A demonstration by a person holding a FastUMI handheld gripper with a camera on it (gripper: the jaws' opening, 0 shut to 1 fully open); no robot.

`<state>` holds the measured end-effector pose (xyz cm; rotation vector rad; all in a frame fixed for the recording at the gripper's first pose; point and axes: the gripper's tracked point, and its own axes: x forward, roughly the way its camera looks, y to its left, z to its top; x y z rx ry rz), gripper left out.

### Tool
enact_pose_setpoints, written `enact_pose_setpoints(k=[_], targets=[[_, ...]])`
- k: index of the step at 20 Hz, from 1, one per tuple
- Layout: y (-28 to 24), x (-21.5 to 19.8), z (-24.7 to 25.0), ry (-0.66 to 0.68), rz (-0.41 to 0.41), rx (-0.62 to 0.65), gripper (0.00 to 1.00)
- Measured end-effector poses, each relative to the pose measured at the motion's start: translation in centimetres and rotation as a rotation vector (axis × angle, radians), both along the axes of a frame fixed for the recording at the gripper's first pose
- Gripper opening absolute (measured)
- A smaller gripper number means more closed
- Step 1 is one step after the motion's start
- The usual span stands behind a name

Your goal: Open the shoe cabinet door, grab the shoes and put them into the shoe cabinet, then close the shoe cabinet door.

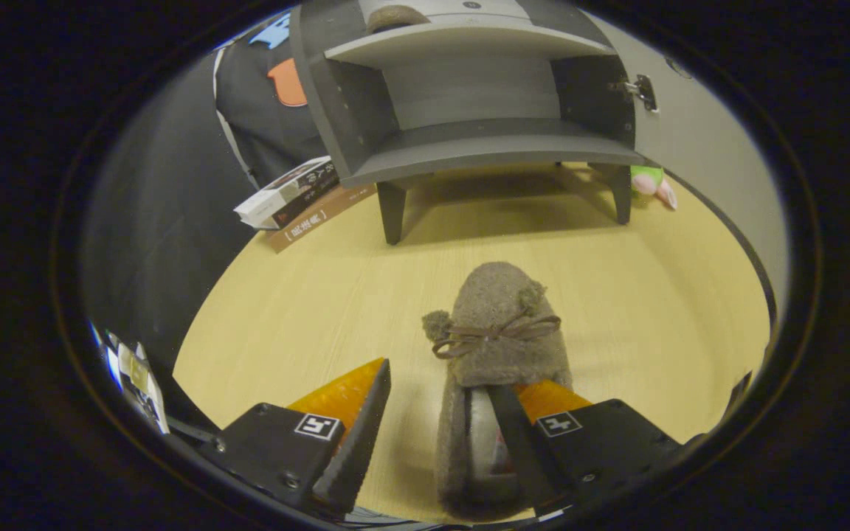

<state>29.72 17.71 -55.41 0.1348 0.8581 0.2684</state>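
Gripper view, gripper [440,402]: its two fingers are spread apart above the near edge of the pale wooden tabletop [307,295]. The right finger [506,420] reaches into the heel opening of the slipper; the left finger [366,413] stands clear of it, with bare wood between. Only one finger meets the shoe, so nothing is pinched.

Gripper view, shoe: a fuzzy grey-brown slipper with a thin brown ribbon bow and small pompoms [499,332] lies on the tabletop near its front edge, toe pointing toward the cabinet, heel between the fingers.

Gripper view, cabinet: a small dark grey shoe cabinet on short legs [469,110] stands at the far side of the tabletop, well beyond the slipper. Its pale door [705,140] is swung open to the right, a metal hinge [643,90] showing. The lower shelf is bare; a second brownish slipper [395,16] rests on the upper shelf.

Gripper view, other things: a stack of books [299,199] lies at the far left edge, beside the cabinet's left leg. A green and pink soft toy [652,184] sits behind the right leg.
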Motion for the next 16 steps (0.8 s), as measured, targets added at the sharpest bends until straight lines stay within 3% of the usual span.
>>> enact_pose_setpoints(k=[1,2,4,6,11,16], targets=[[-0.3,0.5,-0.2,0.012,-0.013,0.002,0.80],[-0.8,0.9,-0.4,0.022,-0.032,-0.008,0.69],[-1.7,1.2,-0.5,0.035,-0.057,-0.019,0.41],[-1.4,0.9,-0.4,0.043,-0.022,-0.010,0.13],[-2.1,0.8,3.6,0.014,0.038,0.006,0.08],[-3.1,2.2,13.6,-0.123,0.042,0.038,0.08]])
